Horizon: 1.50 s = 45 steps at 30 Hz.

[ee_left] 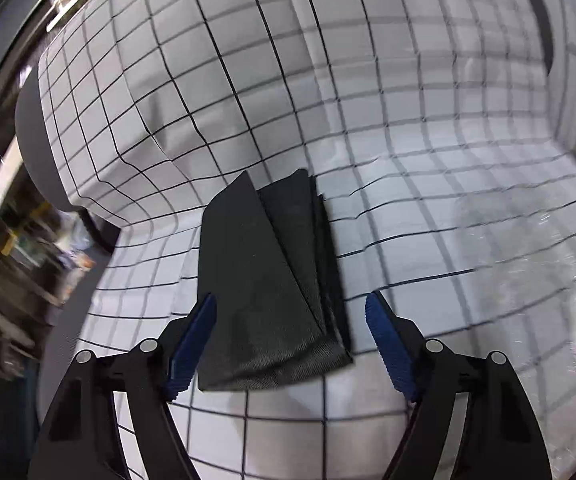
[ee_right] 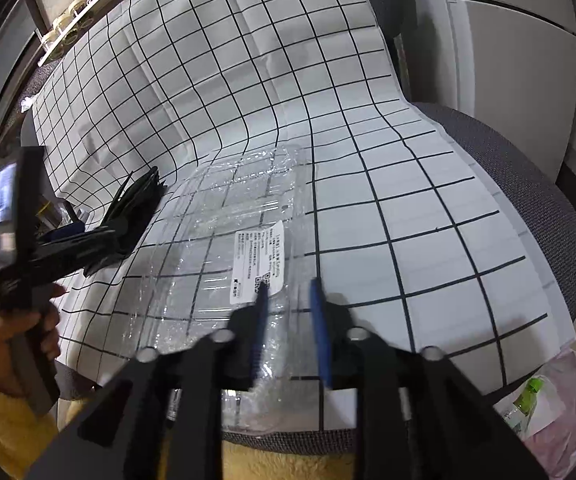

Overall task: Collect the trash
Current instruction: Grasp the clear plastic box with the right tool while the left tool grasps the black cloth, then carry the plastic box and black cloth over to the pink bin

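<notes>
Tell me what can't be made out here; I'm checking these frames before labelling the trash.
- Label text on the clear plastic packaging: right wrist view, too small.
- Green bottle in the pink bag: right wrist view, cut off by the picture edge.
- Folded black item, material: left wrist view, blurred.

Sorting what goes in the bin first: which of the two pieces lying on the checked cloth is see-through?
The clear plastic wrapper with the white printed label: the cloth's grid shows through it. The other piece, the folded black cloth, is opaque.
</notes>
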Tool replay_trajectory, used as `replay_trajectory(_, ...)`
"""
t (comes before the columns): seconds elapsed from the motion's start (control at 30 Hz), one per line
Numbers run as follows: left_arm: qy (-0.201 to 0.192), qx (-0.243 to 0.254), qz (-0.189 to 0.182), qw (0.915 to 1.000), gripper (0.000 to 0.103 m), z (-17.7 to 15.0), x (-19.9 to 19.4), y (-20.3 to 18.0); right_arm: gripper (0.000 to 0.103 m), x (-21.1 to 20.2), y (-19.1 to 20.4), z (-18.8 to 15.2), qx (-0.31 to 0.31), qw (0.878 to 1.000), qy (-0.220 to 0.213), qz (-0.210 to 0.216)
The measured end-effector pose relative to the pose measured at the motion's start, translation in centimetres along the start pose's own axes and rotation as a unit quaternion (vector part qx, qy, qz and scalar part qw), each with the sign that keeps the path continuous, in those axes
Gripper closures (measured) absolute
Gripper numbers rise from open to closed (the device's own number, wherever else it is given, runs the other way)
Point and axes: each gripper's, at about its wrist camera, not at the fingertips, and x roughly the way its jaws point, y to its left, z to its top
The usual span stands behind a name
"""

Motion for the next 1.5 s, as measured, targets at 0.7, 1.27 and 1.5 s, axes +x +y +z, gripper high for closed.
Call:
replay_trajectory(0.7,-0.087,-0.19,-0.225,0.9516,0.098,-6.5,-10.9,9.2,0.043,-2.2,0.8,0.0,-0.021,1.0,-0.023,0.001)
replay_trajectory(1.27,-0.084,-0.21,-0.234,0.9456,0.097,-9.5,-12.3,10.7,0.094,4.4,0.8,2.9,-0.028,0.998,0.027,-0.04)
replay_trajectory(1.5,-0.092,-0.188,-0.242,0.9474,0.097,-9.4,-13.9,8.8,0.096,-1.5,0.7,2.2,-0.015,1.0,-0.017,-0.007)
